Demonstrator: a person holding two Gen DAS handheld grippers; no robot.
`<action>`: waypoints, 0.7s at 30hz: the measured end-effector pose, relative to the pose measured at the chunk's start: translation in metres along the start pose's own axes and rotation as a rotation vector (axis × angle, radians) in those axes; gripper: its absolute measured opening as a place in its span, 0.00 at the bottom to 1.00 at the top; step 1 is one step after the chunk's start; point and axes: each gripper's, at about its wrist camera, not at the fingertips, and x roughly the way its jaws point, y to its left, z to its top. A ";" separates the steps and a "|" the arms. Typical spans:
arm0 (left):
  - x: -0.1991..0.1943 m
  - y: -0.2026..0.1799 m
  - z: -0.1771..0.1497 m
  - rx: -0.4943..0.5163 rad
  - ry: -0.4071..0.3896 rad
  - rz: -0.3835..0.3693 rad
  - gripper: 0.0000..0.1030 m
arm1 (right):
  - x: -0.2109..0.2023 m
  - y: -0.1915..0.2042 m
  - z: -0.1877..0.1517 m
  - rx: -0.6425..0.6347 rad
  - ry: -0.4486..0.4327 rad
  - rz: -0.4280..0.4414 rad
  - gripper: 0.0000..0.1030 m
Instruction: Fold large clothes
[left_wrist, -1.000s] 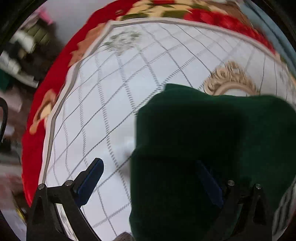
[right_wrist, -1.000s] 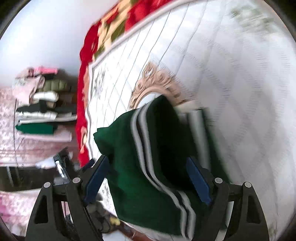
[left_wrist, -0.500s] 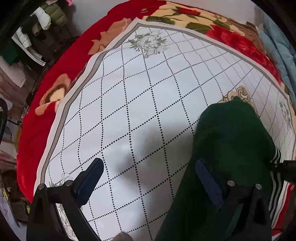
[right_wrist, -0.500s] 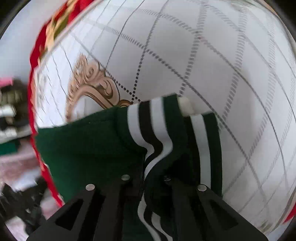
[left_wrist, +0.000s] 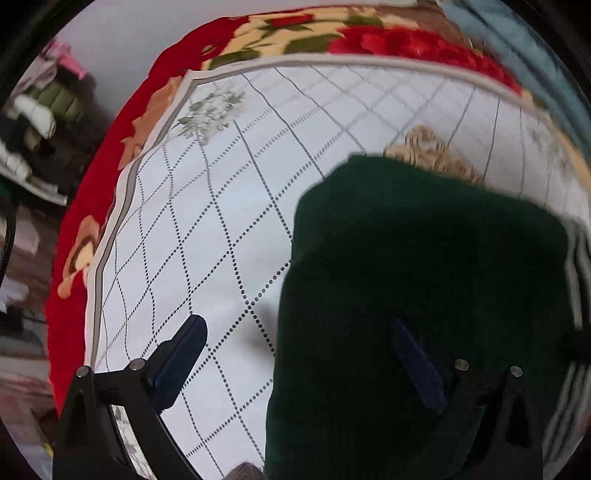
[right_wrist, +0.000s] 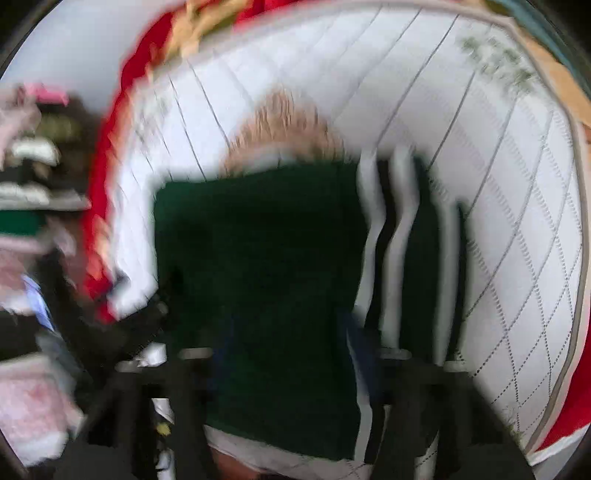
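Left wrist view looks down on a bed spread with a white quilt (left_wrist: 221, 206) crossed by dotted diamond lines, a red floral blanket (left_wrist: 92, 184) framing its far and left edges. Ahead of the left tongs (left_wrist: 295, 354) and spilling under their right finger lies the folded dark green garment (left_wrist: 424, 277); the left finger (left_wrist: 181, 354) hangs over bare quilt just beside the cloth's edge. These tongs are spread wide, grasping nothing.

From the right wrist, heavily blurred, the same green garment (right_wrist: 266, 280) fills the space between the fingers of the right tongs (right_wrist: 288, 354), its white and black stripes (right_wrist: 391, 240) running along the right side. The fingers sit close in on the cloth; whether they pinch it I cannot tell. Stacked clothes on shelves (right_wrist: 33, 184) show far left.
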 end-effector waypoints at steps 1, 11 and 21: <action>0.004 0.001 0.000 0.001 0.000 -0.006 1.00 | 0.027 -0.006 -0.002 -0.003 0.060 -0.091 0.00; -0.020 0.038 0.031 -0.143 -0.009 -0.114 1.00 | -0.008 -0.044 0.010 0.125 0.039 0.037 0.27; 0.068 0.024 0.077 -0.142 0.075 -0.074 1.00 | 0.018 -0.079 0.079 0.271 -0.061 0.103 0.37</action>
